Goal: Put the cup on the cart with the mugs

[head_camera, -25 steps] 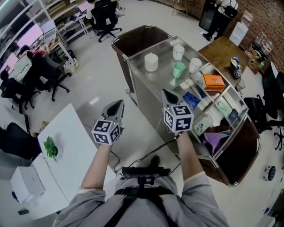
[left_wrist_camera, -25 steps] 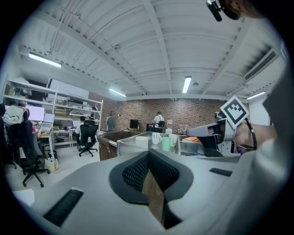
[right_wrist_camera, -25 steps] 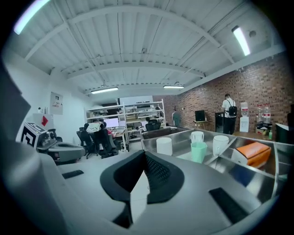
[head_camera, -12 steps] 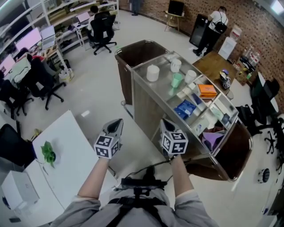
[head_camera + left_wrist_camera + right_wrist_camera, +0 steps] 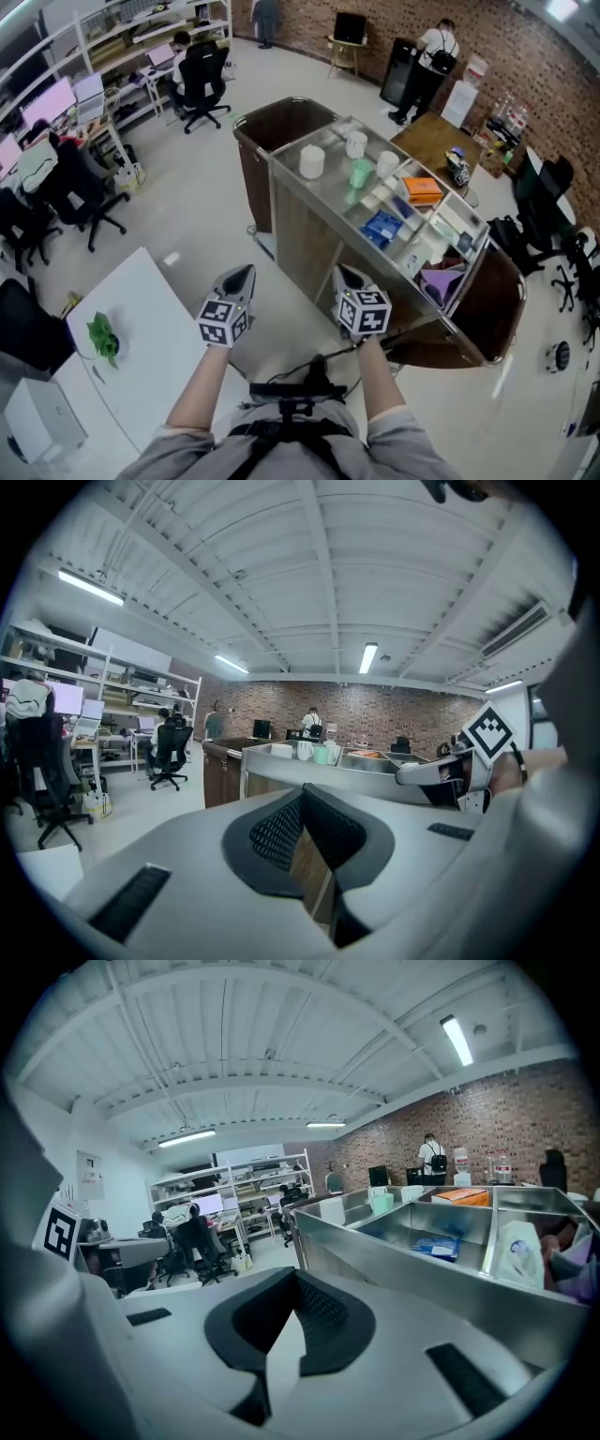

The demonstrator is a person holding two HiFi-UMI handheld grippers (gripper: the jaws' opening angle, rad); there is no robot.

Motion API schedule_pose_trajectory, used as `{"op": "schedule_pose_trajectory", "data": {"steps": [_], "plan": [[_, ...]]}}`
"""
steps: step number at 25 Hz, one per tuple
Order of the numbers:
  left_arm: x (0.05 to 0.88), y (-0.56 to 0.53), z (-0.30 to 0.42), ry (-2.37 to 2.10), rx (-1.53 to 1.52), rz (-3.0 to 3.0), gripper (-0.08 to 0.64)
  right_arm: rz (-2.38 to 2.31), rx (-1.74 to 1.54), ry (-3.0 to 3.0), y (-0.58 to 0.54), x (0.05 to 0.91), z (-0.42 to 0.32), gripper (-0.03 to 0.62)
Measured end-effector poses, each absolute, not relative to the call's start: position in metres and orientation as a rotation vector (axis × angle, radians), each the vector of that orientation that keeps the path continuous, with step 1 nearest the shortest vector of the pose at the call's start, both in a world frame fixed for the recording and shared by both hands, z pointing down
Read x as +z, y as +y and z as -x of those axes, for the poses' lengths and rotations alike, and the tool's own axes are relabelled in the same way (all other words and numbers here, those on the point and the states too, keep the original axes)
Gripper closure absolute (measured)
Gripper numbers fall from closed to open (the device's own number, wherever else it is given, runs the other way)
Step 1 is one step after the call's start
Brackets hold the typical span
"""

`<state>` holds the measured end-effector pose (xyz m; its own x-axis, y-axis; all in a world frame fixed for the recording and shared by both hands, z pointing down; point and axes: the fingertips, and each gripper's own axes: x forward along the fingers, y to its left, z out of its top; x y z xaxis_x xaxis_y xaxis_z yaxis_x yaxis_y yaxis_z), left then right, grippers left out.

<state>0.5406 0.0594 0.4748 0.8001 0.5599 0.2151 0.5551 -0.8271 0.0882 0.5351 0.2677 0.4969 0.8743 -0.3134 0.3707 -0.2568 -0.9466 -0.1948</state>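
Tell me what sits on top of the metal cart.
On the cart's flat end: a green cup and three white cups. Its compartments show an orange box and a blue packet; their walls cover whatever lies deeper.

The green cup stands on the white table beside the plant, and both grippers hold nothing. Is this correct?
Not quite. In the head view the green cup stands on top of the cart, among the white mugs, not on the white table. The rest is correct: the left gripper and the right gripper hold nothing.
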Motion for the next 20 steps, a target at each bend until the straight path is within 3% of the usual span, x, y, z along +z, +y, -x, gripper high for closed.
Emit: {"op": "schedule_pose_trajectory", "data": {"steps": [20], "plan": [[0.4830,0.0552,-0.5381,0.924,0.371,-2.929,0.557,2.902,-0.631,0.420,0.2691,0.5050,-0.5273,0.586]]}}
